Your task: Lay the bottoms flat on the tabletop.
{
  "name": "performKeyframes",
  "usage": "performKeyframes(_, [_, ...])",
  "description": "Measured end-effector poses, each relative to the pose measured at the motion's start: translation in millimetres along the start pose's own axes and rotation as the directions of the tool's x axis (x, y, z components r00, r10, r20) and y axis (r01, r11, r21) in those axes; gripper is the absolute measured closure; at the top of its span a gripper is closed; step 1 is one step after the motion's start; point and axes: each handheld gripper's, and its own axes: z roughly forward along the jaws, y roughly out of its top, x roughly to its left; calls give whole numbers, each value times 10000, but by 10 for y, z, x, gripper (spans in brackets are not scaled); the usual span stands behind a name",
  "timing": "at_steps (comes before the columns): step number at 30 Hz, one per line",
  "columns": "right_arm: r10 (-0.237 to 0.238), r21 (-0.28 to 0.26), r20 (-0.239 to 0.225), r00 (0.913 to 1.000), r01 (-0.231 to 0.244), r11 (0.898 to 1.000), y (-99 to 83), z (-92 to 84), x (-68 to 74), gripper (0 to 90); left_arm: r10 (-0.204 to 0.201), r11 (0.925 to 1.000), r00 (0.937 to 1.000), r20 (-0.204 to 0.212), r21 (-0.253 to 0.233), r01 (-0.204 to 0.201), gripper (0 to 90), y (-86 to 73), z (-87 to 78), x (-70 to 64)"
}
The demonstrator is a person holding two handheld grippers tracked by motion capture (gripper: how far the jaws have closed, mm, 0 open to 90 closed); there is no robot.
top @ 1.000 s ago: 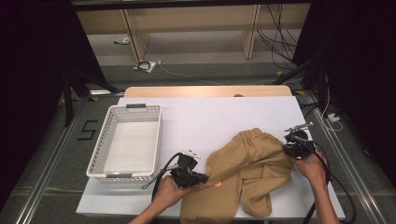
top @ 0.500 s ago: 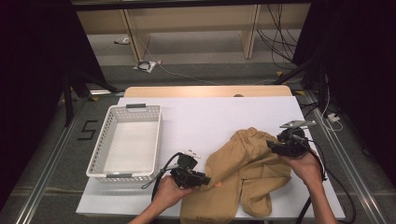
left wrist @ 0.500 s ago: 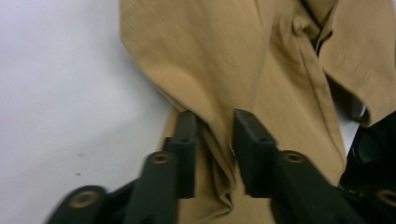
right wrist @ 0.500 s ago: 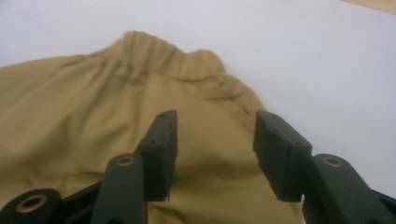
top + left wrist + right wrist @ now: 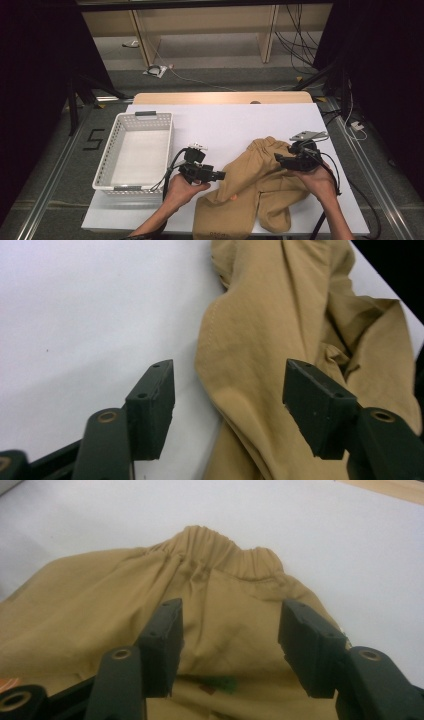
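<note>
Tan trousers [image 5: 252, 192] lie crumpled on the white table [image 5: 225, 120], front right of centre. My left gripper [image 5: 221, 175] hovers at their left edge, pointing right. In the left gripper view its jaws have just been opening and stand wide above the cloth edge [image 5: 250, 340], pressing nothing. My right gripper [image 5: 278, 159] hangs over the trousers' right side, pointing left. Its jaws have also just been opening; the right gripper view looks between them at the elastic waistband [image 5: 225, 550], with nothing gripped.
A white perforated basket [image 5: 107, 155] stands on the table's left side, with nothing in it. The table's far half is bare white surface. A wooden strip [image 5: 220, 97] runs along the far edge. Cables trail from both grippers toward the front.
Both grippers' jaws have opened and let go of the trousers. The right hand has moved left and risen over the cloth; the left has shifted slightly away from the front edge.
</note>
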Motion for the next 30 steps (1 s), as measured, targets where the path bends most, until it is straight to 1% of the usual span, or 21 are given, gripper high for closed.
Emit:
performKeyframes(1, [-23, -79, -20, 10000, 23, 10000, -2, -2, 13, 436, -81, 10000, 10000, 56, -26, 81, 358, 14, 28, 9])
performKeyframes(4, [-64, -194, -129, 9999, 62, 9998, -5, -16, 45, 421, -129, 9999, 9999, -21, 36, 129, 334, 64, 105, 38])
performKeyframes(6, [-99, -284, -135, 9999, 95, 9996, -8, -25, 64, 412, -314, 9995, 9994, 106, 87, 313, 330, 88, 151, 53])
performKeyframes(8, [-155, -375, -201, 9997, 147, 9992, -14, -34, 95, 400, -322, 9993, 9995, 10, 193, 321, 323, 107, 194, 50])
performKeyframes(10, [-172, -482, -278, 9995, 158, 9987, -20, -38, 126, 393, -451, 9988, 9990, 30, 214, 451, 322, 121, 231, 55])
performKeyframes(13, [-134, -629, -400, 9991, 108, 9980, -23, -44, 162, 393, -720, 9968, 9973, 172, 350, 714, 316, 137, 280, 75])
performKeyframes(16, [-231, -675, -390, 9990, 204, 9975, -23, -48, 188, 393, -908, 9948, 9956, 230, 475, 896, 316, 145, 317, 86])
performKeyframes(19, [-245, -668, -397, 9989, 218, 9975, -28, -45, 199, 392, -1102, 9925, 9931, 397, 571, 1078, 324, 147, 352, 111])
performKeyframes(20, [-266, -649, -403, 9988, 239, 9976, -30, -43, 199, 392, -1235, 9912, 9909, 544, 553, 1205, 329, 147, 366, 121])
performKeyframes(22, [-260, -649, -397, 9989, 234, 9976, -34, -39, 197, 392, -1339, 9896, 9889, 650, 622, 1299, 359, 149, 384, 132])
performKeyframes(24, [-242, -642, -405, 9989, 215, 9977, -34, -38, 194, 392, -1356, 9885, 9881, 723, 765, 1301, 379, 147, 406, 123])
performKeyframes(25, [-239, -653, -398, 9989, 213, 9976, -34, -38, 191, 392, -1264, 9894, 9889, 777, 819, 1200, 399, 144, 413, 120])
performKeyframes(26, [-249, -648, -404, 9989, 223, 9976, -34, -37, 188, 393, -1254, 9894, 9885, 846, 836, 1183, 420, 141, 417, 112])
performKeyframes(27, [-227, -632, -395, 9990, 202, 9978, -35, -37, 188, 393, -1249, 9901, 9877, 944, 767, 1179, 453, 140, 419, 104])
performKeyframes(29, [-216, -608, -398, 9990, 192, 9980, -38, -35, 183, 393, -1012, 9939, 9899, 991, 542, 962, 521, 142, 409, 89])
performKeyframes(30, [-204, -588, -383, 9991, 182, 9981, -40, -36, 180, 394, -948, 9946, 9907, 978, 506, 901, 562, 144, 405, 83])
